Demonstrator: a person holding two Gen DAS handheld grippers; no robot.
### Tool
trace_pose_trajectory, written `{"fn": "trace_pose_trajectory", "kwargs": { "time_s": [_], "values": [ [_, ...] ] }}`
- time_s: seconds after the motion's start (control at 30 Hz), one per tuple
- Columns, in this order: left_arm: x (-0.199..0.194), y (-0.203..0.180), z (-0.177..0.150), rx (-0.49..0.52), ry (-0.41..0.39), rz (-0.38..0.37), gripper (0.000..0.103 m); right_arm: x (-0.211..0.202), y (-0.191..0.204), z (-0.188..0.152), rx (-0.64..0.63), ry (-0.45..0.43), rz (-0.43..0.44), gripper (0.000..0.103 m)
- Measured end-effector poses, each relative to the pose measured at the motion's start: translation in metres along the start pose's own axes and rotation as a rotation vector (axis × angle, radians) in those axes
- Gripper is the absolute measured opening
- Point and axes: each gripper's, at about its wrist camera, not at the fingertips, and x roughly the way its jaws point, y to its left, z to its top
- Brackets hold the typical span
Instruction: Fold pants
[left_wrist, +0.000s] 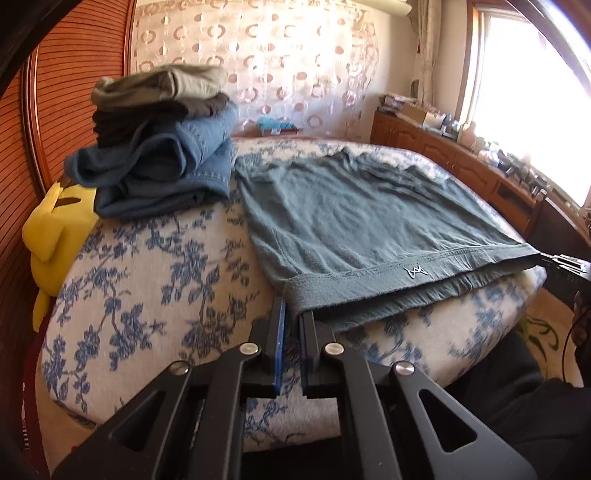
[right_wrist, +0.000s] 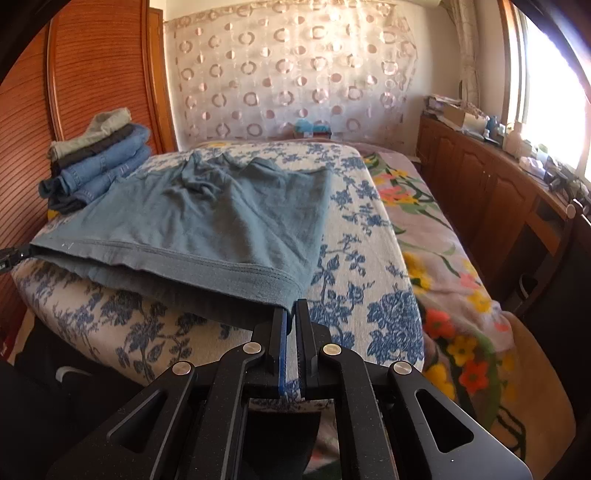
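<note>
Grey-blue pants (left_wrist: 354, 218) lie spread flat on a bed with a blue-flowered cover (left_wrist: 155, 266), waistband nearest me and lifted a little off the cover. My left gripper (left_wrist: 293, 314) is shut on the waistband's left corner. My right gripper (right_wrist: 291, 308) is shut on the waistband's right corner, where the pants (right_wrist: 221, 221) hang slightly over the bed's near edge. The right gripper's tip shows at the far right of the left wrist view (left_wrist: 561, 260); the left gripper's tip (right_wrist: 14, 254) shows at the far left of the right wrist view.
A stack of folded clothes (left_wrist: 162, 147) sits at the bed's far left, by a wooden headboard (left_wrist: 74, 92). A yellow plush toy (left_wrist: 55, 236) lies beside it. A flowered blanket (right_wrist: 443, 258) and a wooden cabinet (right_wrist: 498, 192) under the window are on the right.
</note>
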Motion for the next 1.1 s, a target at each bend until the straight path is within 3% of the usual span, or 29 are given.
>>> {"fn": "trace_pose_trajectory", "kwargs": {
  "time_s": [0.2, 0.3, 0.4, 0.47, 0.57, 0.63, 0.83, 0.93, 1.1],
  "values": [
    [-0.001, -0.001, -0.002, -0.007, 0.029, 0.014, 0.011, -0.005, 0.001, -0.004, 0.04, -0.013, 0.024, 0.002],
    [-0.012, -0.009, 0.0, 0.016, 0.003, 0.024, 0.019, -0.015, 0.001, -0.001, 0.037, -0.034, 0.027, 0.005],
    [-0.02, -0.015, 0.004, 0.034, -0.013, 0.027, 0.032, -0.026, 0.003, 0.003, 0.029, -0.053, 0.031, 0.007],
    [-0.023, -0.018, 0.007, 0.047, -0.025, 0.027, 0.045, -0.031, 0.006, 0.006, 0.024, -0.068, 0.036, 0.011],
    [-0.026, -0.023, 0.011, 0.058, -0.031, 0.016, 0.051, -0.035, 0.015, 0.011, 0.006, -0.086, 0.055, 0.017],
    [-0.026, -0.025, 0.013, 0.059, -0.041, 0.017, 0.068, -0.033, 0.02, 0.014, -0.003, -0.091, 0.068, 0.021],
    [-0.014, -0.024, 0.02, 0.038, -0.045, 0.021, 0.07, -0.015, 0.048, 0.024, -0.046, -0.087, 0.136, 0.029],
    [-0.008, -0.022, 0.023, 0.021, -0.048, 0.013, 0.081, -0.005, 0.062, 0.028, -0.071, -0.078, 0.167, 0.032],
    [0.002, -0.021, 0.027, 0.02, -0.05, -0.003, 0.082, 0.016, 0.088, 0.031, -0.127, -0.046, 0.219, 0.033]
  ]
}}
